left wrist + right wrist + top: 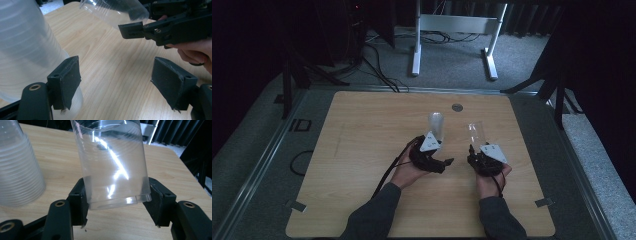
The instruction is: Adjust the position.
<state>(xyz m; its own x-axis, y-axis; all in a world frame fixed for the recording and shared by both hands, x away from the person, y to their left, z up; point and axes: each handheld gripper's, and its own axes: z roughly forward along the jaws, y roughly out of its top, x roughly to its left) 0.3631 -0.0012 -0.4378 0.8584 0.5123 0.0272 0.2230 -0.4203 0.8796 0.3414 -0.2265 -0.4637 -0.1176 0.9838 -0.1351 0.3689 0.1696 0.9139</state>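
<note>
The right claw (pixel 116 202) is gripping a clear plastic cup (pixel 112 162) near its closed base, one black jaw pressing on each side of it. The cup is standing off the surface (pixel 175 175), its open mouth pointing up and away from the claw and leaning a little. In the high view this cup (pixel 475 134) is rising just ahead of the right claw (pixel 477 152), and the person's right hand (pixel 491 177) is wrapping the claw's body from below.

The left claw (pixel 116 82) is standing open, its two jaws wide apart with only bare wood between them. A stack of frosted ribbed cups (pixel 27 50) is sitting mouth-down on the surface (pixel 110 65), just outside the left jaw and touching its outer edge or nearly so; which one I cannot tell. In the high view the stack (pixel 435 125) is standing just ahead of the left claw (pixel 437 157), whose grey three-cornered plate (pixel 430 142) is overlapping its lower part. The left hand (pixel 407 172) is holding that claw, and a black cable (pixel 387 172) is trailing back beside the sleeve.

From the left claw's camera, the right claw (pixel 130 30) is hanging farther off with the clear cup (pixel 112 11) tilting away from it. The two cups are sitting near each other, not touching, around the middle of the surface (pixel 362 150), with a small grey disc (pixel 457 107) lying beyond them towards the far edge
</note>
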